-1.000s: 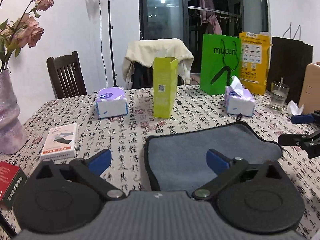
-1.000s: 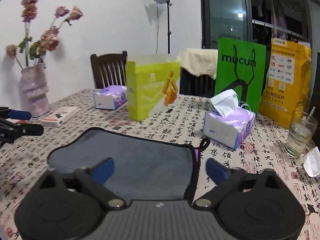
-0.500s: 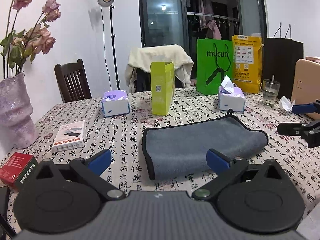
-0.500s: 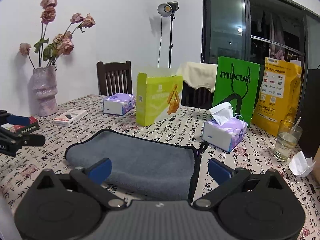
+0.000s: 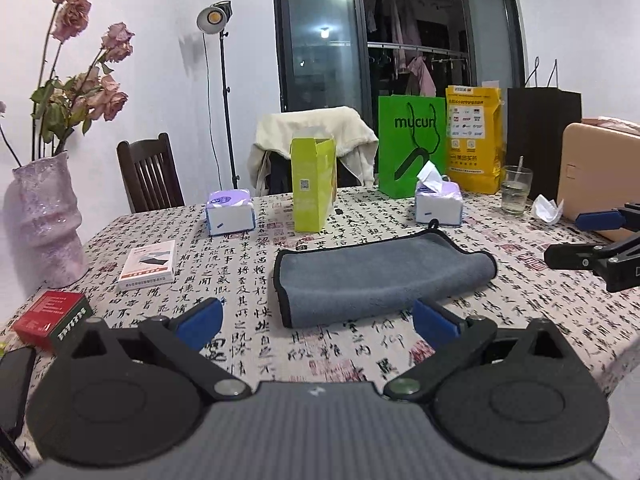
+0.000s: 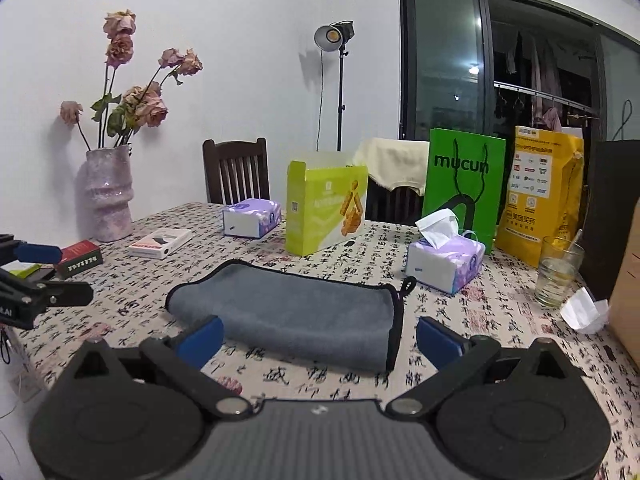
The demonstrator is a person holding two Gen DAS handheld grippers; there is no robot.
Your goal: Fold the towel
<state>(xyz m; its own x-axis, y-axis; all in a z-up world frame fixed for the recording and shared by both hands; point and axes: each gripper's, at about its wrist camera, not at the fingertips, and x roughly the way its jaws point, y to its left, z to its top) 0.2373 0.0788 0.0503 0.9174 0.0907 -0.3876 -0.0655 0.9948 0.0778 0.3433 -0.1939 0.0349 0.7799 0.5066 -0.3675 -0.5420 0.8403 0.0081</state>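
Lying folded on the table's calligraphy-print cloth [image 5: 240,264], the grey microfibre towel with black piping [image 5: 380,276] forms a long flat rectangle, with its small black hanging loop at the far corner toward the purple tissue pack with a white sheet pulled up [image 5: 438,200]. The left gripper [image 5: 316,322] hovers on the near side of the towel with its blue-padded jaws spread wide and holding nothing; neither pad touches the fabric. The right gripper [image 6: 318,340] hovers on the near side as well, its jaws likewise released and empty, the towel's near edge lying between and just beyond its pads. Each gripper shows at the side of the other's view, clear of the towel. Beyond the towel stands an upright lime-green carton [image 5: 314,184], and a second purple tissue pack [image 5: 230,214] sits to its left. A flat white box [image 5: 149,265] and a small red box [image 5: 50,320] lie near the speckled pink vase of dried roses [image 5: 44,220]. A clear drinking glass [image 6: 560,276] stands at the far right.
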